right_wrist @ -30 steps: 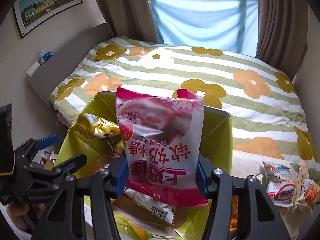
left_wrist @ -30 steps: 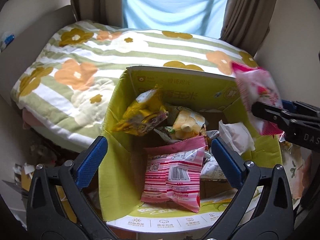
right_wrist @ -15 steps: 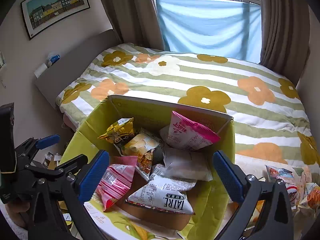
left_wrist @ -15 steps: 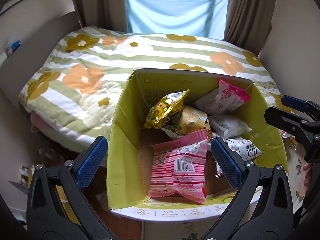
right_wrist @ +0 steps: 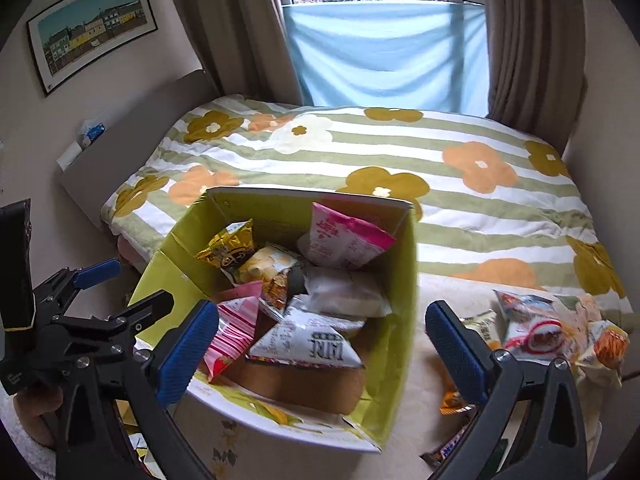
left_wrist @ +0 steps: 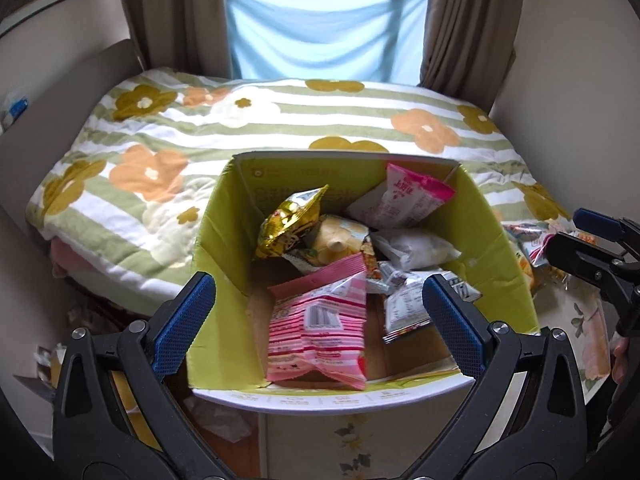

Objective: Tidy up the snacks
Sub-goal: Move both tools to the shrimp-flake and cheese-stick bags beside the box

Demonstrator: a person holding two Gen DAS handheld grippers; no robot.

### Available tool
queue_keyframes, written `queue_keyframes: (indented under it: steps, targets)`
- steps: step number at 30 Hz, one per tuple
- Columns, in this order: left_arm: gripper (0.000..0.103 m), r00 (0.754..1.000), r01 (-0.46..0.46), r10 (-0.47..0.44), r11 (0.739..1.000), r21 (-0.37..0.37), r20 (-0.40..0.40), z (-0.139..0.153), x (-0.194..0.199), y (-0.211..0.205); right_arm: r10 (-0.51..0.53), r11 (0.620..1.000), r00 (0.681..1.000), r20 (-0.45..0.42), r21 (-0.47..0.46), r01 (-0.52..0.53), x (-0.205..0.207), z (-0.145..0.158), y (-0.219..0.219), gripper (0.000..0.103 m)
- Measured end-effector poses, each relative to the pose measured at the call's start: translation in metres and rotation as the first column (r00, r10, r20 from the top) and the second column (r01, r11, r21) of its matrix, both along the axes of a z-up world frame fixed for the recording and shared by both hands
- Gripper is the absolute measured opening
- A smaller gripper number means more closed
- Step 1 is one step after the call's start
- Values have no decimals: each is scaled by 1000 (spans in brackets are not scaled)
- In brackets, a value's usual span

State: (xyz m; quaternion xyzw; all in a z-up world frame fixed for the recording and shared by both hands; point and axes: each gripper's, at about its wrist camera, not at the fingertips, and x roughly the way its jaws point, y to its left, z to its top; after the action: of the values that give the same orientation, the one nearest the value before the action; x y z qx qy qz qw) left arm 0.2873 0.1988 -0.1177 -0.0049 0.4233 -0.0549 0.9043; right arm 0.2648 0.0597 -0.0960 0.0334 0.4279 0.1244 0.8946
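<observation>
The bed [right_wrist: 460, 208], under a striped quilt with big flowers, fills the space behind the open yellow-green cardboard box [right_wrist: 402, 288], which serves here as the landmark. The box stands on a pale flowered worktop [right_wrist: 424, 364], its far wall toward the bed.

Inside the box, the pink-and-white snack bag [right_wrist: 344, 240] leans against the far right corner, its pink end up. Toward the far left corner sits a gold foil packet [left_wrist: 290, 220], with a pale yellow packet [left_wrist: 340, 236] just beside it. A plain white pouch [right_wrist: 344, 292] lies near the right wall, and a white packet with dark lettering [right_wrist: 312, 346] lies in front of it. Against the near left side rests a pink striped bag [left_wrist: 320, 320] with a barcode panel.

Outside the box, to its right on the worktop, a loose heap of snack packets [right_wrist: 548, 324] lies well apart from the box wall.

The left hand-held gripper [left_wrist: 320, 320] hovers over the near edge of the box, jaws spread wide, nothing between them. The right hand-held gripper [right_wrist: 322, 344] hangs over the box's near right corner; its jaws have just been opening and now stand fully apart, with nothing gripped.
</observation>
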Motion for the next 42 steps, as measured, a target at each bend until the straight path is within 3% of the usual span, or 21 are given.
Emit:
queue_keyframes:
  steps: [5,11,23,32,36,42]
  targets:
    - [102,1000,31,-31,999,-34,1,4,-11,-27,-86,996,994,66,14,86,-22,15,-47,103]
    - [102,999,32,-31,998,-55,27,15,-23,-77,-131,991,988,83,21,130,-48,22,-113,103]
    - [102,995,98,-96,990,-97,22,18,-21,-230,-209,977,976,59,-32,211,-83,16,-253,103]
    - [102,992,108,-113,990,-95,-57,-13,10,-322,-262,965,965,-14,2,262,-74,-19,-325,103]
    - [102,981,134,-145,987,-93,-132,-40,36,-351,-321,944,945,-63,53,325,-64,-39,-347,103]
    - [102,955,188,-197,980,-60,-223,-82,76,-385,-400,910,906,-136,53,410,-41,-71,-363,103]
